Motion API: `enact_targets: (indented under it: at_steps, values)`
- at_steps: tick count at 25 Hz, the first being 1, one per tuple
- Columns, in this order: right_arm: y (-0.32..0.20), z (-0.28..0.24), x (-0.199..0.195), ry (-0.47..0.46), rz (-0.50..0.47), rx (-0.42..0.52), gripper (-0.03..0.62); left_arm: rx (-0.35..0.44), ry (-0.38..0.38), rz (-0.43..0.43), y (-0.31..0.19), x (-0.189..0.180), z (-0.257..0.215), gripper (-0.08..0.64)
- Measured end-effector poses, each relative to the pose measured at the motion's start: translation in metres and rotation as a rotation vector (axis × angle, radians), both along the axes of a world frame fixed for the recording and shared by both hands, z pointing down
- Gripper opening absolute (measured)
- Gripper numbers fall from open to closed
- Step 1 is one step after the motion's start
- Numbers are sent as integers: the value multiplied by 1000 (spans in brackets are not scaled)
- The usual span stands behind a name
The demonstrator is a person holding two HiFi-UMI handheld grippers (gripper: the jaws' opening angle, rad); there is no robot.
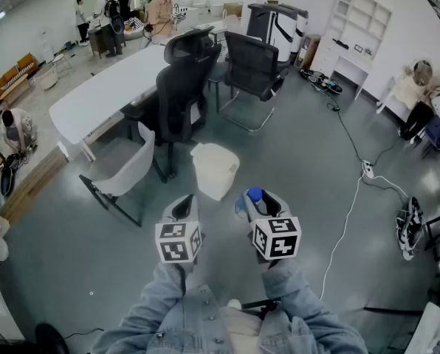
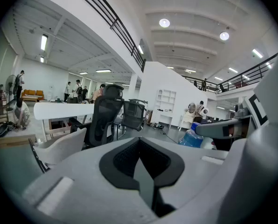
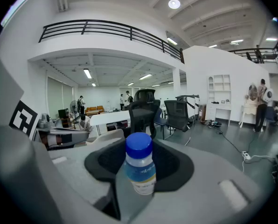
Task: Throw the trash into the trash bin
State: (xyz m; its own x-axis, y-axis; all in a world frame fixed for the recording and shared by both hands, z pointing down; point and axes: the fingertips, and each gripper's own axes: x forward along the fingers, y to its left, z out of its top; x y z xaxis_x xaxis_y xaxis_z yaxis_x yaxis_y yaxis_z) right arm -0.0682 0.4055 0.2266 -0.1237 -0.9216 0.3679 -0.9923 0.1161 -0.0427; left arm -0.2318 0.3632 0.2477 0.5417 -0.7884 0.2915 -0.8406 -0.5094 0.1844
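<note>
Right gripper [image 3: 139,185] clamped 1 blue-capped bottle [image 3: 140,164] upright for carrying to white bin [image 1: 215,169], frame centre. Left gripper [image 2: 143,176]: jaws together, empty.

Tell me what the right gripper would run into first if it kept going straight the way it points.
Most likely the white trash bin just ahead: the right gripper, shut on the blue-capped bottle, angles slightly down toward its right side. Depth is unclear, so it might just miss.

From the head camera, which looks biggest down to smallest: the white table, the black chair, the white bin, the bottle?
1. white table
2. black chair
3. white bin
4. bottle, smallest even though it is nearest the camera
</note>
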Motion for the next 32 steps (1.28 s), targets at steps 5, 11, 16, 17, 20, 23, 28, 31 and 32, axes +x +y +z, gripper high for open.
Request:
enact_targets:
  at_steps: [5,11,16,17,20,23,28,31,32]
  values:
    - [-11,3,-11,13,-6,-5,179,0,-2,7,-12,-8,4,9]
    - [-19,4,-15,-27,32,15,179,-17,7,21,-25,-17,13,9]
    - [-20,13,-7,-15,69,-9,179,-46,13,32,-37,-18,28,9]
    - [-21,15,-4,-19,76,-16,179,-52,13,37,-38,-16,31,9]
    - [-23,20,5,-26,97,-38,179,-64,12,52,-42,-8,35,9]
    - [-32,23,15,-28,109,-44,179,-79,15,53,-53,-1,40,9]
    - [-64,31,39,-42,108,-51,179,-90,10,38,-83,18,51,9]
    - [-86,29,57,-47,97,-49,179,-88,4,26,-101,33,47,9]
    - [-93,28,62,-48,92,-49,179,-85,2,21,-107,38,45,9]
